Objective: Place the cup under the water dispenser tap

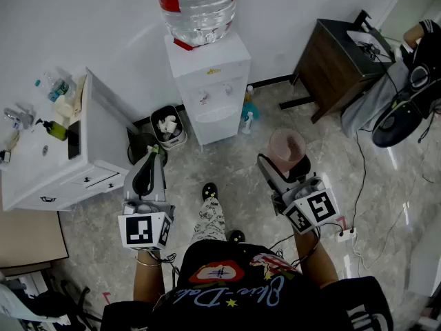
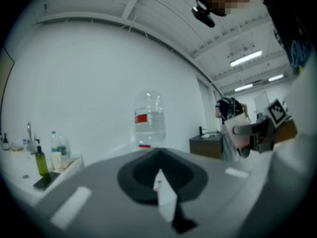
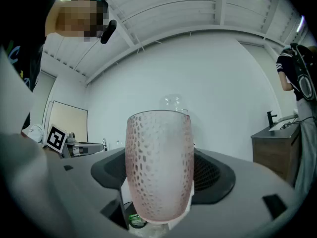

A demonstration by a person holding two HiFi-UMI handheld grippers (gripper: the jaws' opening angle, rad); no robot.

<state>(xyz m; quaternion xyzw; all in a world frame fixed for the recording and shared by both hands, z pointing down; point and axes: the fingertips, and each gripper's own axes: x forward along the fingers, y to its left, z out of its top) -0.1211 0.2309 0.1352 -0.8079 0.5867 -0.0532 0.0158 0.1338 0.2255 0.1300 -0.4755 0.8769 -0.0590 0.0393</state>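
Note:
A frosted pink cup (image 1: pixel 286 147) with a dimpled pattern stands upright between the jaws of my right gripper (image 1: pixel 284 158), which is shut on it. In the right gripper view the cup (image 3: pixel 159 167) fills the middle and hides most of the dispenser behind it. The white water dispenser (image 1: pixel 209 81), with a clear bottle (image 1: pixel 196 5) on top, stands against the far wall, well ahead of both grippers. Its taps (image 1: pixel 213 92) sit above a recess. My left gripper (image 1: pixel 153 157) is held level at the left, shut and empty. The left gripper view shows the bottle (image 2: pixel 148 120) far ahead.
A white sink cabinet (image 1: pixel 48 157) stands at the left. A small bin (image 1: pixel 169 126) and a blue bottle (image 1: pixel 248 112) flank the dispenser's base. A dark wooden cabinet (image 1: pixel 337 61) and another person (image 1: pixel 413 61) are at the right. A power strip (image 1: pixel 344 234) and cables lie on the floor.

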